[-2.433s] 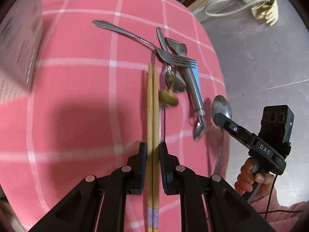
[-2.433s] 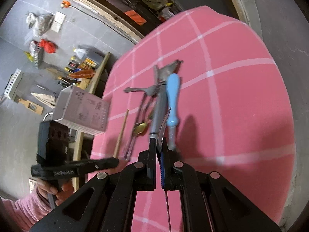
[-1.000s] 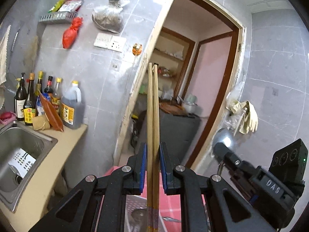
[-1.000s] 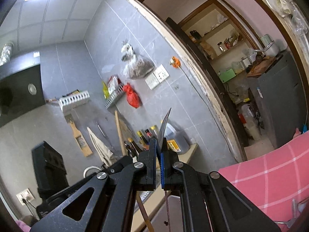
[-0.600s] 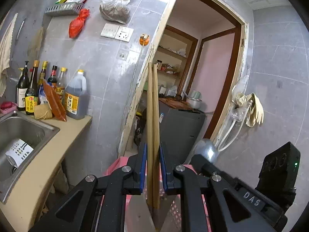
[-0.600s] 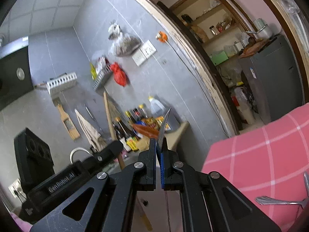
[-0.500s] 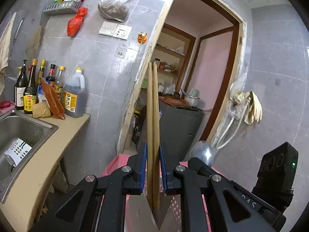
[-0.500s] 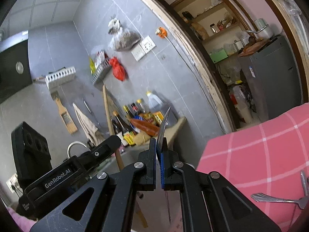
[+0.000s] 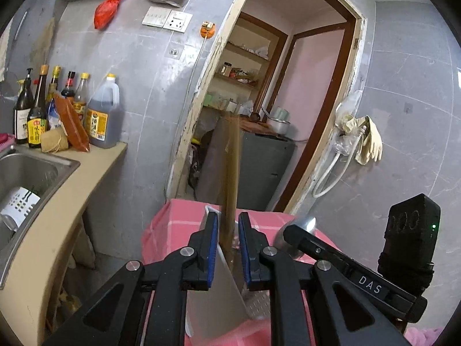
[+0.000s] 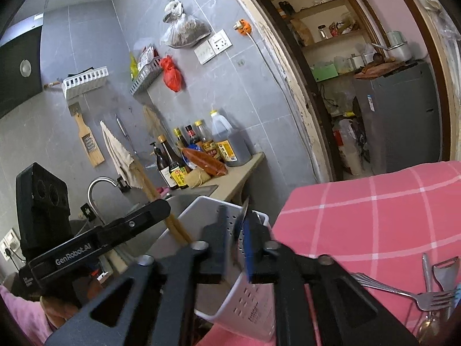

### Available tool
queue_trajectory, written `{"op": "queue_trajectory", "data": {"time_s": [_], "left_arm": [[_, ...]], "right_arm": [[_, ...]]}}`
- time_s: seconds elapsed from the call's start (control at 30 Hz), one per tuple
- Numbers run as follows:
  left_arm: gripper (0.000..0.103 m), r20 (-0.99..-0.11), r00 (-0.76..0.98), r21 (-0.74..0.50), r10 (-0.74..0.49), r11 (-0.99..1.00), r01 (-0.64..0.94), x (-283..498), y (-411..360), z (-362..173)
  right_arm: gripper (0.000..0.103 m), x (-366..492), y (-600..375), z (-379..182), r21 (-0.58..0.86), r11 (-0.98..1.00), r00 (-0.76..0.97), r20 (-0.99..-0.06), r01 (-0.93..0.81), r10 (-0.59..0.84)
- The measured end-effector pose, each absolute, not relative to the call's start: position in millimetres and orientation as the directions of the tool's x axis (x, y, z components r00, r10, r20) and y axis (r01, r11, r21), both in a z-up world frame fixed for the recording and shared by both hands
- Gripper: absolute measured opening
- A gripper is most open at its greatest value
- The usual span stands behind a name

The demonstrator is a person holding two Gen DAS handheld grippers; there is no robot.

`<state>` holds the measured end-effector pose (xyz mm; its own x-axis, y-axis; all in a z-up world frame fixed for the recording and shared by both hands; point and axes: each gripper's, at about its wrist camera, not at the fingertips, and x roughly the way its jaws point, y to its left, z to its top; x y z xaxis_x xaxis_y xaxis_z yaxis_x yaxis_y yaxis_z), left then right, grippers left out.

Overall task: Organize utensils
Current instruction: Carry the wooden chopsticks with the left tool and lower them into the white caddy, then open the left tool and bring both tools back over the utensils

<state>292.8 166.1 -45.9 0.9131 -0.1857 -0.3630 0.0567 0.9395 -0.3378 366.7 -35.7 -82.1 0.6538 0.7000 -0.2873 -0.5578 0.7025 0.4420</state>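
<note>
Both grippers' jaws have just been opening. Between the left gripper [image 9: 226, 240]'s slightly parted pads, blurred chopsticks [image 9: 231, 173] stand upright, their lower ends inside the white holder [image 10: 253, 297] just below. Between the right gripper [image 10: 234, 238]'s parted jaws stands a spoon [image 10: 241, 225], over the same holder on the pink table [image 10: 374, 216].

The chopsticks [image 9: 230, 173] are pale matt wood, blurred in the left wrist view. The holder [image 10: 247, 297] at the lower middle is white perforated plastic, smooth. The tablecloth [image 10: 374, 219] is pink checked cloth, matt. The fork [image 10: 415, 295] at the lower right is shiny metal. The sink [image 9: 34, 170] at the left edge is brushed steel. The tongs' arms are matt black plastic with blue pads [image 9: 213, 248].
</note>
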Motion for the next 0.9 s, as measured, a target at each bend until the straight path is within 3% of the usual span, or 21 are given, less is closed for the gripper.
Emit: {"op": "queue_trajectory", "data": {"time_s": [0.1,0.17,0.27,0.37,0.43,0.53,0.73,0.9], "left_arm": [[0.037,-0.362,0.912,-0.361,-0.193,0.931,0.054,288,169,-44],[0.041,-0.355,0.916,-0.367,-0.186,0.929,0.046,284,170,-41],[0.045,-0.363,0.918,-0.36,-0.158,0.933,0.018,278,167,-33],[0.058,-0.353,0.927,-0.34,-0.126,0.941,-0.002,272,158,-22],[0.074,-0.345,0.933,-0.328,-0.105,0.945,-0.015,268,152,-15],[0.086,-0.336,0.939,-0.302,-0.077,0.953,-0.029,263,135,-4],[0.103,-0.319,0.946,-0.254,-0.05,0.967,-0.034,253,96,5],[0.102,-0.325,0.944,-0.276,-0.066,0.961,-0.028,246,66,-4]], "right_arm": [[0.031,361,-43,-75,0.444,0.711,0.669,-0.28,-0.546,0.689],[0.035,356,-50,-68,0.437,0.727,0.692,-0.274,-0.529,0.668],[0.051,346,-64,-53,0.414,0.762,0.738,-0.26,-0.498,0.623],[0.066,336,-82,-36,0.382,0.8,0.785,-0.244,-0.462,0.57],[0.076,331,-95,-26,0.362,0.818,0.806,-0.235,-0.447,0.544],[0.091,322,-114,-12,0.316,0.852,0.84,-0.223,-0.417,0.494],[0.102,302,-156,0,0.239,0.898,0.878,-0.227,-0.37,0.422],[0.102,289,-191,-3,0.196,0.922,0.887,-0.263,-0.335,0.378]]}}
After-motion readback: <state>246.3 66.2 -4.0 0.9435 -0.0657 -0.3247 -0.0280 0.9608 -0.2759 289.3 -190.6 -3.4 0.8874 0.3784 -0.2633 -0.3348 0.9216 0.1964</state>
